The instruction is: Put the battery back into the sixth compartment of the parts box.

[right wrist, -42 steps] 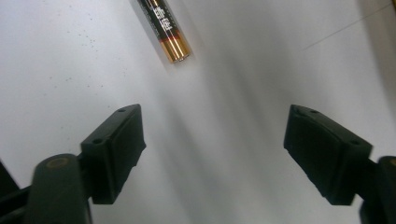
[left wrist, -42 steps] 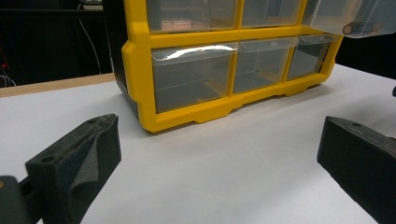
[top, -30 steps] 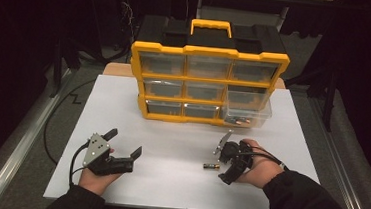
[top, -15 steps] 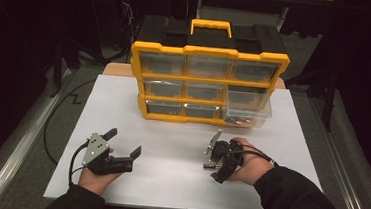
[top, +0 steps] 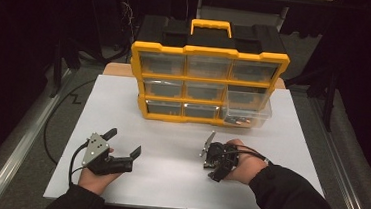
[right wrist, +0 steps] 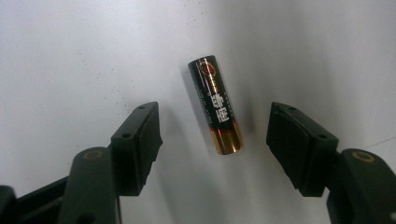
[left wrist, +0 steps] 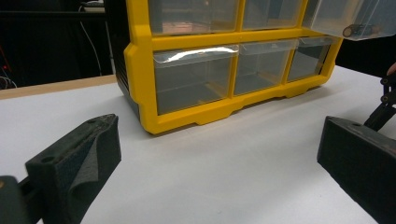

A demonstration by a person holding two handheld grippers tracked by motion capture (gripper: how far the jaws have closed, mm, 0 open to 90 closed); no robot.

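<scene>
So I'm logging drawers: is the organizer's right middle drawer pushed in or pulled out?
Pulled out. The clear drawer juts forward of the yellow organizer frame, with small items showing inside it.

From above, your right hand [top: 241, 164] hides the battery [right wrist: 215, 105]. The small parts in the pulled-out drawer [top: 247, 108] are too small for you to identify.

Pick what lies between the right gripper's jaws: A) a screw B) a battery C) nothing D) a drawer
B: in the right gripper view a battery lies on the white table between the right gripper jaws, which have just been closing but have gaps on both sides.
</scene>
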